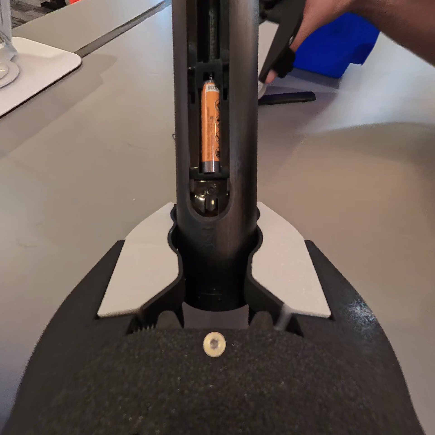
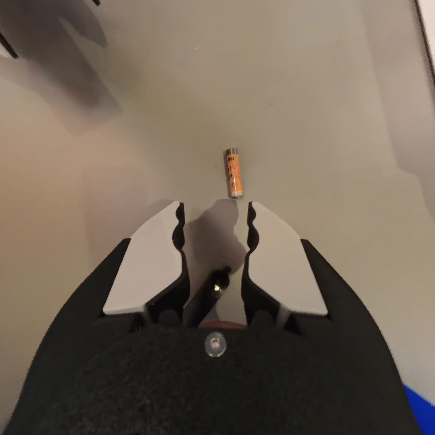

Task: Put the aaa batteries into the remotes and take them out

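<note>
Batteries sit apart: one orange AAA battery [image 1: 210,127] lies seated in the remote [image 1: 215,164], which my left gripper [image 1: 215,231] grips by its near end above the counter [image 1: 94,164]; the loose battery [image 2: 233,173] lies on the counter [image 2: 141,117] just ahead of my right gripper [image 2: 216,208], fingers spread and empty. I judge a square, centred pinch across its middle serves best. Only the left view shows the open compartment, cover [image 1: 287,97] and blue bin [image 1: 334,47].

Office-type setting. Evidence: plain grey desk [image 1: 94,146] with seam, white monitor-style base [image 1: 35,70] far left of left tongs, blue bin [image 1: 334,47] far right.
</note>
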`<state>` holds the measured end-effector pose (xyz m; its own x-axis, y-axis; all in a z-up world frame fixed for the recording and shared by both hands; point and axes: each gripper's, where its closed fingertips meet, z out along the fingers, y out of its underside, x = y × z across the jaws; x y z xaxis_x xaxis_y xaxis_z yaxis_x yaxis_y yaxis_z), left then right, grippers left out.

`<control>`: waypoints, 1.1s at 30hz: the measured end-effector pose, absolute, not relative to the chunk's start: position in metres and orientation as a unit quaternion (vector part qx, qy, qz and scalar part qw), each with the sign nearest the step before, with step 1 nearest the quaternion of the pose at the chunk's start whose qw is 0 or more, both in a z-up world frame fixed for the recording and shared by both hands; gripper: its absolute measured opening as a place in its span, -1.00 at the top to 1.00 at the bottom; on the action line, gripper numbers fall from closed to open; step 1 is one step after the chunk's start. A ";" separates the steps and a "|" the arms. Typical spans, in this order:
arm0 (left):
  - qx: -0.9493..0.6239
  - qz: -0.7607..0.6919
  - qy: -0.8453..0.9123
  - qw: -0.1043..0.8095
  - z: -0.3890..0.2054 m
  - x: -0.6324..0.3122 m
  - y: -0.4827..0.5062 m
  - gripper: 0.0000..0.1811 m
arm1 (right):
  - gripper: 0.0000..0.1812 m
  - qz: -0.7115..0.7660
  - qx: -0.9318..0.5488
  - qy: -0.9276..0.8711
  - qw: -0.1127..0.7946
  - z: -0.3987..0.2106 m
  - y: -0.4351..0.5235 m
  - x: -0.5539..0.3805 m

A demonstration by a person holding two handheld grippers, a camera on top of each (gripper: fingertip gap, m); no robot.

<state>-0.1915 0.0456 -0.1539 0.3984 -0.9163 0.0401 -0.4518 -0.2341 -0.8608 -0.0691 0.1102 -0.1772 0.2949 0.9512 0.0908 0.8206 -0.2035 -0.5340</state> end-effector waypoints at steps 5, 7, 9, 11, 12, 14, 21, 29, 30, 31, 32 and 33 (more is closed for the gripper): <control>-0.742 -0.267 0.467 0.400 -0.158 -0.196 0.050 0.35 | 0.55 0.133 -0.768 -0.588 0.217 -0.191 0.126 -0.080; -0.745 -0.266 0.466 0.397 -0.160 -0.197 0.050 0.35 | 0.59 0.134 -0.758 -0.598 0.223 -0.187 0.128 -0.089; -0.751 -0.263 0.461 0.393 -0.161 -0.198 0.052 0.35 | 0.65 0.131 -0.751 -0.607 0.224 -0.185 0.131 -0.096; -0.758 -0.263 0.453 0.388 -0.162 -0.201 0.054 0.35 | 0.69 0.134 -0.749 -0.613 0.214 -0.185 0.134 -0.100; -0.762 -0.264 0.447 0.388 -0.162 -0.202 0.056 0.35 | 0.69 0.136 -0.749 -0.615 0.205 -0.186 0.135 -0.101; -0.766 -0.272 0.439 0.383 -0.162 -0.204 0.057 0.35 | 0.69 0.135 -0.752 -0.620 0.181 -0.191 0.136 -0.100; -0.772 -0.275 0.436 0.370 -0.165 -0.206 0.057 0.35 | 0.81 0.131 -0.743 -0.640 0.143 -0.190 0.135 -0.098; -0.777 -0.270 0.441 0.358 -0.169 -0.206 0.056 0.35 | 0.89 0.106 -0.735 -0.661 0.107 -0.195 0.136 -0.093; -0.777 -0.269 0.443 0.357 -0.170 -0.206 0.056 0.35 | 0.89 0.104 -0.733 -0.664 0.103 -0.195 0.135 -0.091; -0.776 -0.268 0.447 0.354 -0.171 -0.206 0.055 0.35 | 0.89 0.099 -0.730 -0.667 0.110 -0.193 0.136 -0.089; -0.775 -0.265 0.452 0.352 -0.172 -0.205 0.054 0.35 | 0.89 0.101 -0.729 -0.666 0.124 -0.188 0.137 -0.088; -0.774 -0.260 0.460 0.350 -0.174 -0.204 0.052 0.35 | 0.89 0.110 -0.730 -0.662 0.133 -0.181 0.137 -0.085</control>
<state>-0.2040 0.0525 -0.1736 0.4418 -0.8936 0.0794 -0.5303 -0.3315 -0.7803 -0.0853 0.1368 -0.1808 0.1001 0.9949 0.0155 0.9366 -0.0890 -0.3388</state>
